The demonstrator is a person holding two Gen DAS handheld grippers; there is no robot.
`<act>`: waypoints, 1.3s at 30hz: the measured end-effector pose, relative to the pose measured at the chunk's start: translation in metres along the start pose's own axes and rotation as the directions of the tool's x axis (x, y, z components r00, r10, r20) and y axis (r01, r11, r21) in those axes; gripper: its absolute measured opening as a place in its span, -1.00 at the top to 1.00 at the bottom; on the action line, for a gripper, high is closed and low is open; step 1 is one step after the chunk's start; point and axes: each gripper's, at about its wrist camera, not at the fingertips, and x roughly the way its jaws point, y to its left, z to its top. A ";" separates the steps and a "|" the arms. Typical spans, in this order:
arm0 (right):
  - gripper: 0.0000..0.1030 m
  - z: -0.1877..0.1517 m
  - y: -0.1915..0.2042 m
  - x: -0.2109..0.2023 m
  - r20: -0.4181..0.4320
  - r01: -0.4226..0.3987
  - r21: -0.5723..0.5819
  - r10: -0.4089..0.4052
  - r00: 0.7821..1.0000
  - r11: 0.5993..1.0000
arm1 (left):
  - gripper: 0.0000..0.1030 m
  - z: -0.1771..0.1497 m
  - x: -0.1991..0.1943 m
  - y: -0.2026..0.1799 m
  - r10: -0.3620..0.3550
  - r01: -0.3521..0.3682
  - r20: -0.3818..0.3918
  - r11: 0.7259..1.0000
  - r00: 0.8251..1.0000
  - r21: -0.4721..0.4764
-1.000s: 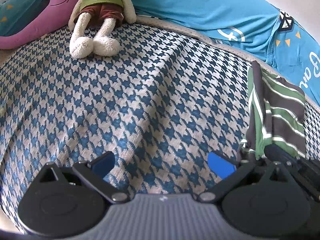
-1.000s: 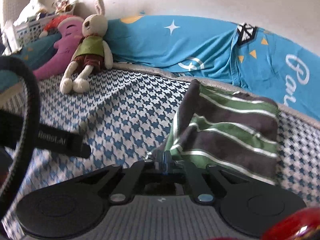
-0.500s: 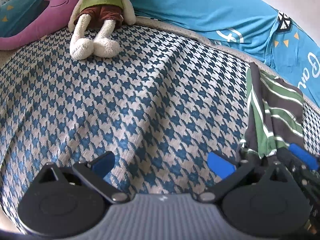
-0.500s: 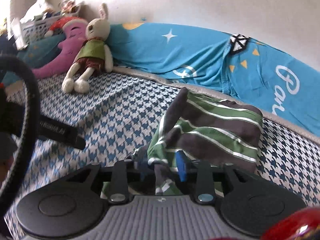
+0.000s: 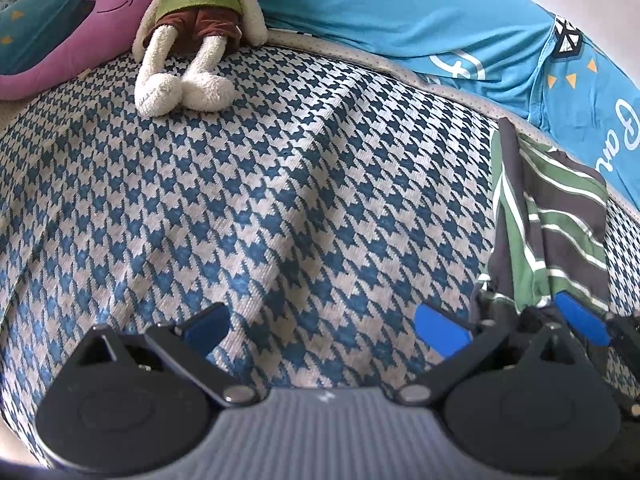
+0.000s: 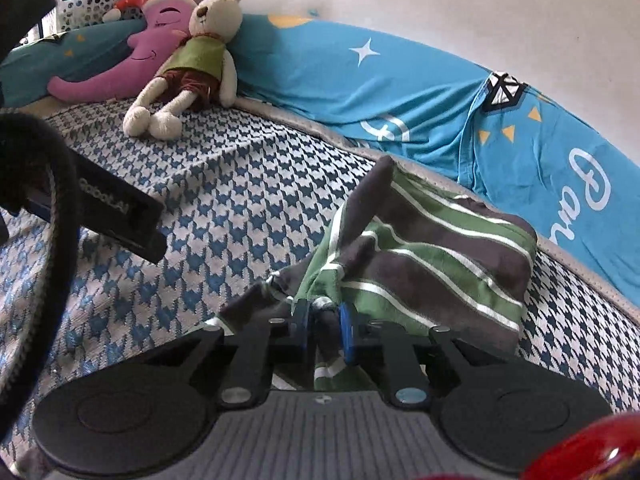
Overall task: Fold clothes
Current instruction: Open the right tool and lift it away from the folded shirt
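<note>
Two grippers work above a bed covered with a blue-and-white houndstooth blanket (image 5: 280, 200); the left gripper (image 5: 320, 326) has its blue pads spread wide with only blanket between them, holding nothing; the right gripper (image 6: 325, 330) has its pads nearly pressed together on a bunched corner of the green and grey striped garment (image 6: 432, 264), which hangs through them. This garment lies folded on the right part of the blanket, near the bed's far edge; its long axis runs from the pinched near corner away toward the blue quilt (image 6: 400, 92) at the wall, and its white stripes run mostly along that length. In the left wrist view the same garment (image 5: 560, 224) is at the right edge, just beside the right gripper's blue pad (image 5: 580, 322). A plush rabbit (image 6: 192, 64) and a purple moon cushion (image 6: 132, 64) rest at the far left, well apart from the garment.
</note>
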 end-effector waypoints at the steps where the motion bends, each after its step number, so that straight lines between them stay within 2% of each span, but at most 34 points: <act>1: 0.81 0.000 -0.001 0.000 0.001 0.002 0.010 -0.002 1.000 1.000 | -1.00 0.000 0.000 0.000 0.000 0.000 0.001 1.000 1.000 0.000; 5: 0.84 0.004 -0.004 -0.002 0.018 -0.010 0.065 0.008 1.000 0.998 | -1.00 -0.001 0.000 0.004 0.000 0.000 -0.001 1.000 1.000 -0.005; 9: 0.85 0.010 -0.002 -0.002 0.045 -0.071 0.120 0.066 0.997 0.990 | -1.00 -0.002 0.000 0.006 0.003 -0.003 0.001 1.000 1.000 -0.008; 11: 0.85 0.011 0.002 0.005 0.032 -0.090 0.133 0.087 0.996 0.987 | -1.00 -0.002 0.000 0.007 0.004 -0.004 0.002 1.000 1.000 -0.011; 15: 0.74 0.005 0.015 0.015 -0.007 -0.058 0.060 0.058 0.998 0.997 | -1.00 -0.001 0.002 0.005 0.005 -0.005 -0.002 1.000 1.000 -0.006; 16: 0.63 0.004 0.019 0.016 -0.013 -0.050 0.039 0.051 0.999 0.998 | -1.00 -0.001 0.002 0.005 0.005 -0.005 -0.004 1.000 1.000 -0.004; 23: 0.59 0.010 -0.014 -0.023 0.048 -0.092 0.160 0.086 0.995 0.983 | -1.00 -0.003 0.001 -0.004 0.007 -0.007 0.008 0.999 1.000 0.032; 29: 0.59 -0.004 -0.055 -0.059 0.052 -0.056 0.289 0.043 0.998 0.956 | -1.00 -0.013 0.002 -0.014 0.005 -0.006 0.008 0.996 1.000 0.095; 35: 0.51 -0.025 -0.066 -0.084 0.003 0.022 0.340 -0.024 1.000 0.940 | -1.00 -0.031 -0.003 -0.029 -0.026 0.024 0.010 0.985 1.000 0.174; 39: 0.47 -0.041 -0.076 -0.103 -0.027 0.085 0.388 -0.080 0.996 0.918 | -1.00 -0.040 -0.006 -0.036 -0.031 0.021 0.044 0.974 0.999 0.226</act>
